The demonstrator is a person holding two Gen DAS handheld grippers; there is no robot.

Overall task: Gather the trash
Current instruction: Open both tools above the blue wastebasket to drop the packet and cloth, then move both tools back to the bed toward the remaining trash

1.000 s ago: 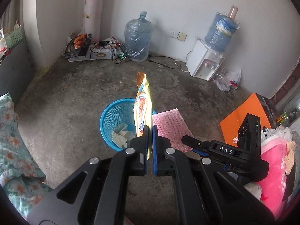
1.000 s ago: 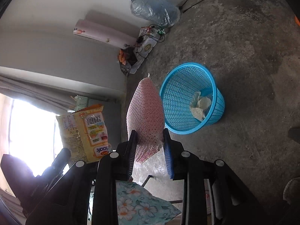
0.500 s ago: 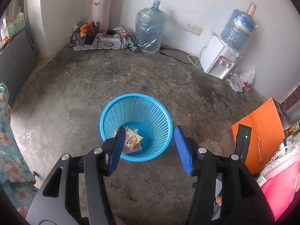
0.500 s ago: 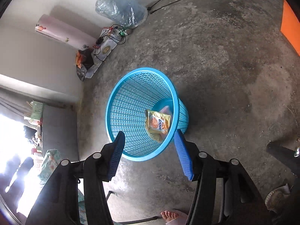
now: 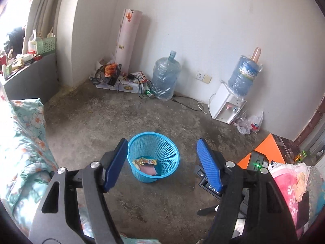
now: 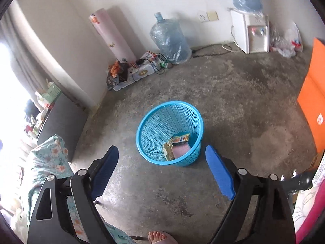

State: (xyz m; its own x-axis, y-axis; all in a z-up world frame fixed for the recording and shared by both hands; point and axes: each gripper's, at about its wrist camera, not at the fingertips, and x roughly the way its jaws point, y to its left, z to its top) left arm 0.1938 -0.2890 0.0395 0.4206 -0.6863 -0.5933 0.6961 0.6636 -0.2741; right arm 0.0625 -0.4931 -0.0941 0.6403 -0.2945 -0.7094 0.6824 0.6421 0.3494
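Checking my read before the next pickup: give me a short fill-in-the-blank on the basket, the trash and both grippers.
1. The snack wrapper and pink packet lie inside the ___ basket.
2. The basket stands on the bare ___ floor.
3. The left gripper has just been opening and holds ___.
4. The right gripper has jaws that stand ___, just opened, with no trash between them.

Missing words: blue; concrete; nothing; open
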